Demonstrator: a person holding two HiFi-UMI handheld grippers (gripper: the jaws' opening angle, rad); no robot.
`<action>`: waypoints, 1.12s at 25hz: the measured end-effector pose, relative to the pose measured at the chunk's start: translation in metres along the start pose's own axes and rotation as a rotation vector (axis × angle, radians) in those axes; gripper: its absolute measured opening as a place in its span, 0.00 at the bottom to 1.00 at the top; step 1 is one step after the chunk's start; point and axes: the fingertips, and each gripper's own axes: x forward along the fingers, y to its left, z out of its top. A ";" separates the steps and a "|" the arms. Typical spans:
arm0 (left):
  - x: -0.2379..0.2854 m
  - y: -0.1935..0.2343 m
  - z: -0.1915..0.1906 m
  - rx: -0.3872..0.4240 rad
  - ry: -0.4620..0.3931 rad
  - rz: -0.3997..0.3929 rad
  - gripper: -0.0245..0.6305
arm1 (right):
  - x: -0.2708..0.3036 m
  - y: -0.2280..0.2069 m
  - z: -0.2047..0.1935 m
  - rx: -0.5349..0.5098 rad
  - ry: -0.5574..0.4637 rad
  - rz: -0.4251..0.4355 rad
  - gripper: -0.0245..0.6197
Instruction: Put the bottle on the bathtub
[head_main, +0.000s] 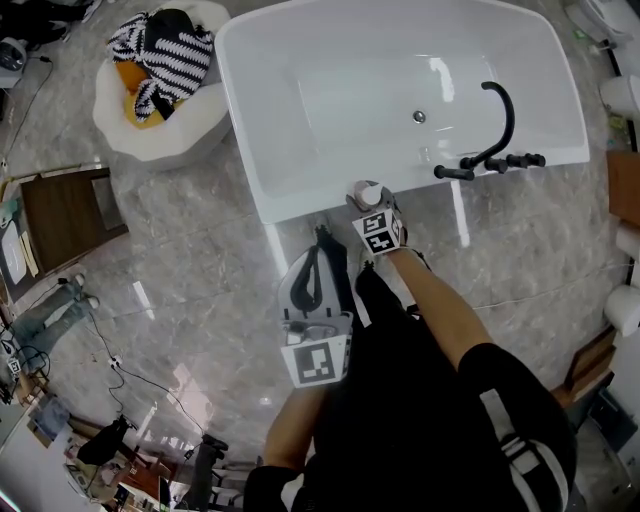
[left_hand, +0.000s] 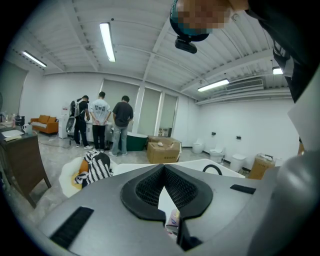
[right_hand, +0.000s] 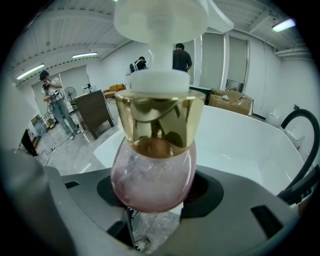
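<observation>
The right gripper (head_main: 367, 208) pinches the pink, gold-collared bottle (right_hand: 152, 175) upright at the near rim of the white bathtub (head_main: 290, 200) — 6 o'clock of the basin in the head view. The left gripper (head_main: 322, 240) hangs at 7 o'clock of the right one — jaws pressed together at the tips, empty.

The bottle (head_main: 369, 191) is at the bathtub (head_main: 262, 160) rim; faucet (head_main: 498, 128) right, basket (head_main: 118, 128) left.

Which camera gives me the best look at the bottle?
The right gripper view: the bottle fills it, with its pink body, gold collar and white pump, clamped between the jaws. The head view shows only its white top at the bathtub rim. The left gripper view shows no clear part of it.
</observation>
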 end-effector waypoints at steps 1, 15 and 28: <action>-0.001 0.000 0.000 0.001 -0.001 0.001 0.06 | 0.000 0.001 0.000 -0.003 0.002 -0.001 0.39; -0.013 0.001 0.003 0.000 -0.018 0.006 0.06 | -0.006 0.011 -0.006 -0.065 0.027 -0.028 0.40; -0.030 -0.003 0.000 -0.009 -0.030 0.006 0.06 | -0.013 0.012 -0.010 -0.068 0.027 -0.058 0.41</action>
